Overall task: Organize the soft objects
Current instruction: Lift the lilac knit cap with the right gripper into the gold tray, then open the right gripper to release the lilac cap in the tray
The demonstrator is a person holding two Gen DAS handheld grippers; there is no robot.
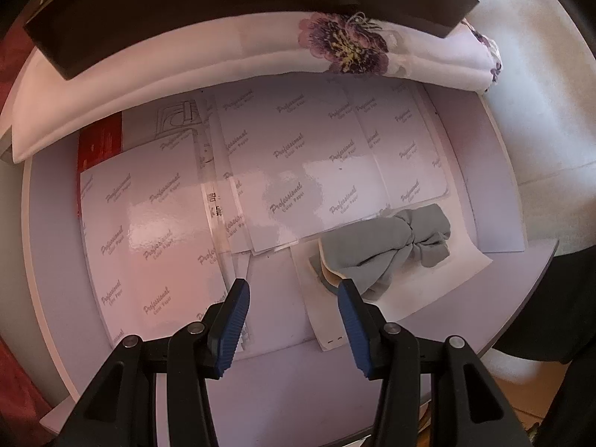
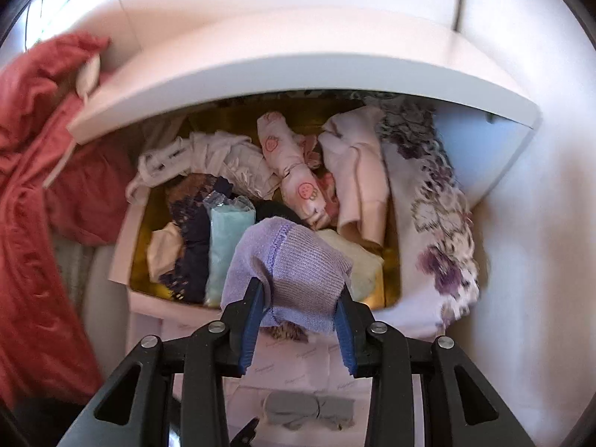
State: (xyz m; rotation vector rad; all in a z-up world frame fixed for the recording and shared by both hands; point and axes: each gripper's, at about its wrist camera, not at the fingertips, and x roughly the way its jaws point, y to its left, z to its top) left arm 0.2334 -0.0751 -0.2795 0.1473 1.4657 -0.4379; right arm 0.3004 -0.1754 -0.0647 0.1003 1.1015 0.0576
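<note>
Step in hand: I judge that I am carrying one soft item to the storage box while the other waits on the surface.

Right tool (image 2: 301,307): clenched on a lavender knit piece (image 2: 294,264), probably a sock or glove; the fabric is bunched between my two blue pads, and its loose edge hangs below them.

Reason for grip: I hold the knit by its middle so the bundle stays compact and can drop into a narrow gap.

Storage box (image 2: 123,257): gold-lined, open, sitting under a white shelf edge (image 2: 298,70). It holds rolled and folded items: a strawberry-print roll (image 2: 298,175), a pale teal piece (image 2: 227,246), dark lace (image 2: 193,238), and a pale pink folded cloth (image 2: 357,178).

Target gap: the knit hangs over the near middle of the box, between the teal piece and a cream item (image 2: 361,264).

Left tool (image 1: 294,294): released, nothing between its pads, pointing down at the surface (image 1: 283,383).

Grey knotted socks (image 1: 387,246): on a white sheet on the surface, just beyond my left tool's right pad; whether they touch it I cannot tell.

Printed paper sheets (image 1: 156,231): glossy, covering the surface.

Floral cloth (image 1: 346,43): folded at the far edge under a dark box (image 1: 231,11).

Red garment (image 2: 33,193): heaped outside the box, not sorted.

Risk: the hanging edge could snag on the box rim.
</note>
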